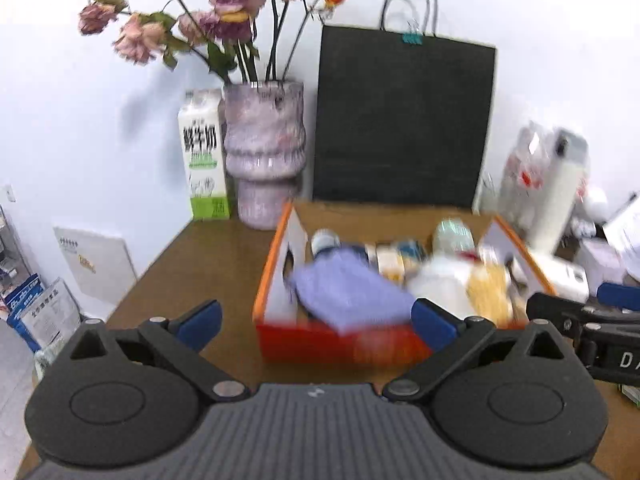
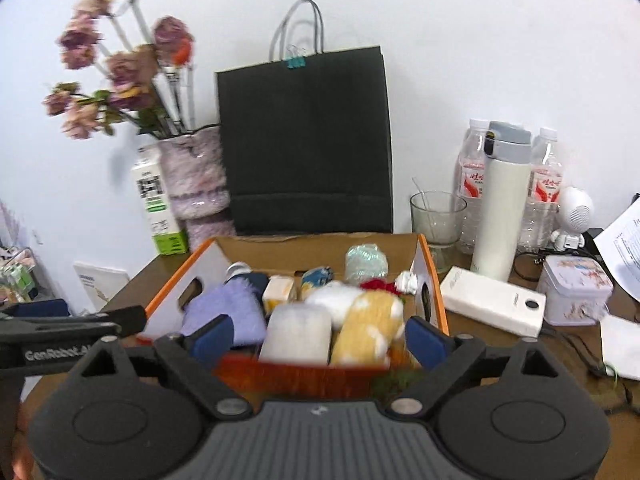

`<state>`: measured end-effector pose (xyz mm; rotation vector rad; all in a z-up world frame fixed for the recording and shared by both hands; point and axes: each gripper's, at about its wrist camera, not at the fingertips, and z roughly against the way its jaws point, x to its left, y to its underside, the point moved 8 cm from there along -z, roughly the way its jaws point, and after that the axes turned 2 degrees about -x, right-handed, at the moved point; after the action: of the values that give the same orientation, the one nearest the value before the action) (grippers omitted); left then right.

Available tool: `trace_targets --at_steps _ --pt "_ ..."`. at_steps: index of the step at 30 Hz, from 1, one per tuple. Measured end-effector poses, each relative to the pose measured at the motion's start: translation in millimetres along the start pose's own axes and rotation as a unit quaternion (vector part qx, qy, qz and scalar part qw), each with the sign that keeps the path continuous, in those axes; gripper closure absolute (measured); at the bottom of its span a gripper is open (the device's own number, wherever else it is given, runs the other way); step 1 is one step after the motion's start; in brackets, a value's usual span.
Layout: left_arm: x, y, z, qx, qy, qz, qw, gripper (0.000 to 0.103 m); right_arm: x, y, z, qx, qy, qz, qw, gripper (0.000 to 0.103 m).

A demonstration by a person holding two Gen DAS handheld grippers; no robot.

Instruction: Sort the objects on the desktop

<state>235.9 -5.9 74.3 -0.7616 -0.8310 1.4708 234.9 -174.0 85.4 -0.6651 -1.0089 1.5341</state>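
An orange cardboard box (image 1: 267, 280) (image 2: 434, 276) sits on the brown desk, filled with several objects: a purple fuzzy item (image 1: 352, 292) (image 2: 228, 312), a white item (image 2: 298, 334), a yellow plush (image 2: 370, 326) and a clear bottle (image 1: 452, 236). My left gripper (image 1: 316, 322) is open and empty in front of the box's near wall. My right gripper (image 2: 318, 338) is open and empty, straddling the box's near edge. The right gripper shows at the right edge of the left wrist view (image 1: 580, 320); the left one at the left edge of the right wrist view (image 2: 72, 328).
Behind the box stand a black paper bag (image 1: 404, 120) (image 2: 308, 144), a vase of dried roses (image 1: 264, 152) and a milk carton (image 1: 204, 156). To the right are a glass (image 2: 438, 216), water bottles (image 2: 472, 184), a white thermos (image 2: 502, 200), a white power bank (image 2: 492, 302), a tin (image 2: 574, 290) and papers (image 2: 624, 240).
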Motion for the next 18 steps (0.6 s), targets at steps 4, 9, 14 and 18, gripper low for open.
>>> trace_targets --at_steps 4,9,14,18 --pt "-0.2 51.3 30.3 0.003 0.004 -0.018 0.9998 0.0 2.0 48.4 34.2 0.001 0.018 0.01 1.0 0.009" --pt "12.2 125.2 65.9 0.017 0.002 -0.027 0.9995 0.0 8.3 116.5 76.8 0.006 0.038 0.023 0.999 0.009" --pt "20.1 181.5 95.6 0.035 0.017 -0.044 0.9983 0.0 19.3 169.8 107.8 0.013 0.039 0.028 0.999 0.009" --pt "21.6 200.8 110.4 0.036 0.009 -0.074 0.9966 0.0 20.4 197.2 115.4 0.041 0.034 0.015 0.998 0.008"
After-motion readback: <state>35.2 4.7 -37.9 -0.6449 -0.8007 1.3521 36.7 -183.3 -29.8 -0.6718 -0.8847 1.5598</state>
